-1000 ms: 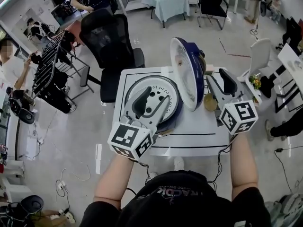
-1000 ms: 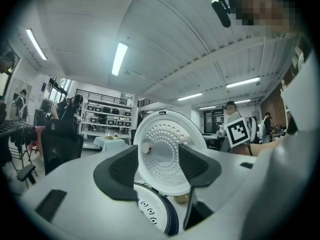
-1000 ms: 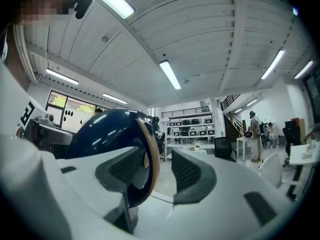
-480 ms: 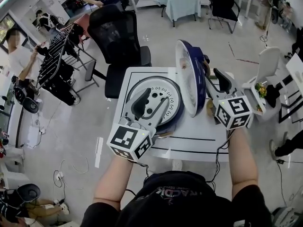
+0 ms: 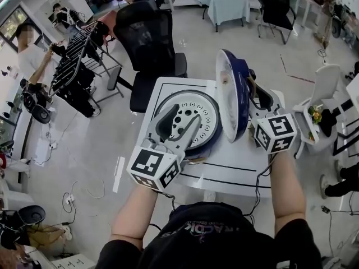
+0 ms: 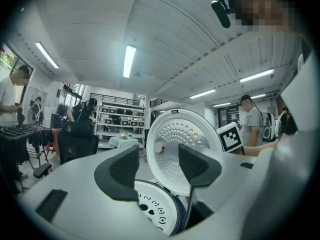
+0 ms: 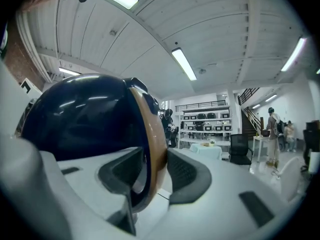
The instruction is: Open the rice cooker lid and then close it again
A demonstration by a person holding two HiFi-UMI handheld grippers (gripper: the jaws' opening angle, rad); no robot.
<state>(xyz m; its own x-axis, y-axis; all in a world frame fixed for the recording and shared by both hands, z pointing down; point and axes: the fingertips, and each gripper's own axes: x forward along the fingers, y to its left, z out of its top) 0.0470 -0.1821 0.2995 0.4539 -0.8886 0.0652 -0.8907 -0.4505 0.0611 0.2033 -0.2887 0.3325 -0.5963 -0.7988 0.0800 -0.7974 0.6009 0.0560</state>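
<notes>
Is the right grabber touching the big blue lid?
Touching. The right gripper view shows the right gripper, its jaws just closed further, pressing the tan rim of the dark blue rice cooker lid.

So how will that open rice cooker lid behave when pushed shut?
The rice cooker lid looks rigid, unlikely to flex. Standing upright at the edge of the cooker body, it likely swings on a hinge and may drop once tipped. Its glossy rim sits between the right tongs, whose jaws have just been closing; it could slip.
</notes>
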